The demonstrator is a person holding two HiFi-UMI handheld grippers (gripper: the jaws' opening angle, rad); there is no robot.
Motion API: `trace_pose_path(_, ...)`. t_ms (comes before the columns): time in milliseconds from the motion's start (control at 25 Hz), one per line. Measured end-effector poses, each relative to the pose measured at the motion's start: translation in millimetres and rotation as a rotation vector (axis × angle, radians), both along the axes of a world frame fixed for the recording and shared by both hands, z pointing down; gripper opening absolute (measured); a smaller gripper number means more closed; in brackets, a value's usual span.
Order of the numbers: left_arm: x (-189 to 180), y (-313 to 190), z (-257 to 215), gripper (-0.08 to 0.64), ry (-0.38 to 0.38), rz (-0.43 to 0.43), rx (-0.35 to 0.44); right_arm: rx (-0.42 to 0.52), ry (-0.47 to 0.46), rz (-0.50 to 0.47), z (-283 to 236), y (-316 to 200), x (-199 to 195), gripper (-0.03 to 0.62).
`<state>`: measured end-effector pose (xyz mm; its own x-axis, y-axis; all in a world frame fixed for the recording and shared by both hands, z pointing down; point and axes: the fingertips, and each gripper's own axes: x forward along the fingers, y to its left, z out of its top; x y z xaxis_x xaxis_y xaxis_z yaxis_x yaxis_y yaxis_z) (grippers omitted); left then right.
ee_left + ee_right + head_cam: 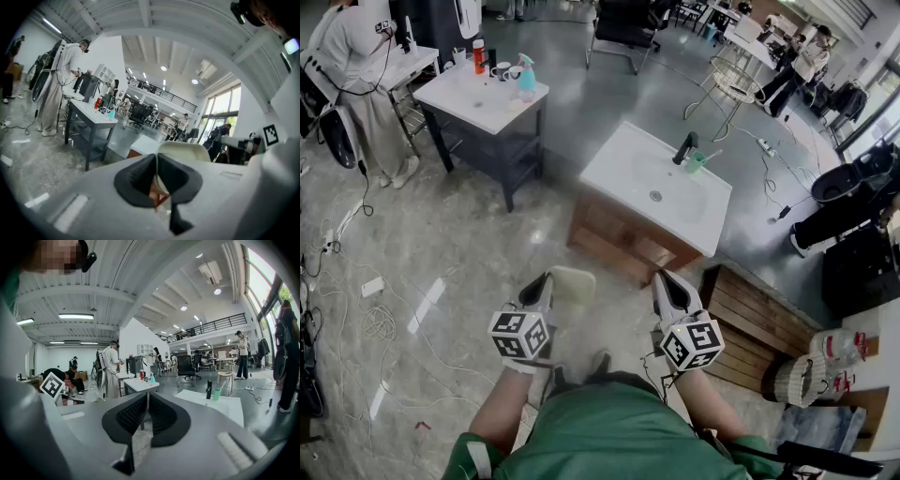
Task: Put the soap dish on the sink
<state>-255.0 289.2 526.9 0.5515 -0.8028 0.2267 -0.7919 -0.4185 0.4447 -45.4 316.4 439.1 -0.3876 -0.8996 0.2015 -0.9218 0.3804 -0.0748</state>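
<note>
The soap dish [573, 283] is a cream, rounded piece held out over the floor, with my left gripper [544, 287] shut on its edge. In the left gripper view the soap dish [185, 152] rises just past the pinching jaws of the left gripper [157, 177]. My right gripper [667, 283] is beside it, shut with nothing in it. The white sink [623, 171] on a wooden cabinet stands ahead, apart from both grippers, with a black faucet [684, 147] and a green cup [697, 162] at its back. The right gripper view shows the right gripper [146, 414] and the sink [220, 408] beyond.
A white table [469, 101] with bottles and cups stands at the far left, a person [358, 70] beside it. A wooden pallet [759, 323] lies right of the sink cabinet. Cables [356, 309] trail over the floor at left. A black chair [623, 26] stands far back.
</note>
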Motion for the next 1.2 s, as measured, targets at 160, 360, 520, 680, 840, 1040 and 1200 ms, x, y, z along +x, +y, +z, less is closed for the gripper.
trace_pose_path(160,10.1,15.2,10.3,0.014,0.001,-0.003,-0.014,-0.016,-0.02,0.011,17.7,16.5,9.2,0.015)
trace_pose_path(360,15.3,33.5,24.0,0.014,-0.049,-0.014,-0.047,-0.04,-0.074,0.011,42.7,23.8,18.4,0.015)
trace_pose_path(520,28.2,30.8,23.4,0.014,-0.092,-0.042,-0.05,-0.095,-0.13,0.019,68.5,18.4,43.3,0.015)
trace_pose_path(680,44.2,25.3,5.0,0.014,-0.124,-0.068,-0.018,-0.133,-0.198,0.026,75.4,9.8,67.0,0.014)
trace_pose_path(840,73.4,15.1,-29.6,0.014,-0.152,-0.085,0.056,-0.052,-0.203,0.026,47.1,-0.7,101.3,0.014)
trace_pose_path(1040,97.1,-1.0,-68.7,0.014,-0.171,-0.111,0.147,0.043,-0.222,0.029,10.7,-22.8,137.3,0.014)
trace_pose_path(1200,94.9,-13.3,-86.5,0.014,-0.189,-0.14,0.177,0.07,-0.234,0.035,-1.3,-34.7,150.3,0.014)
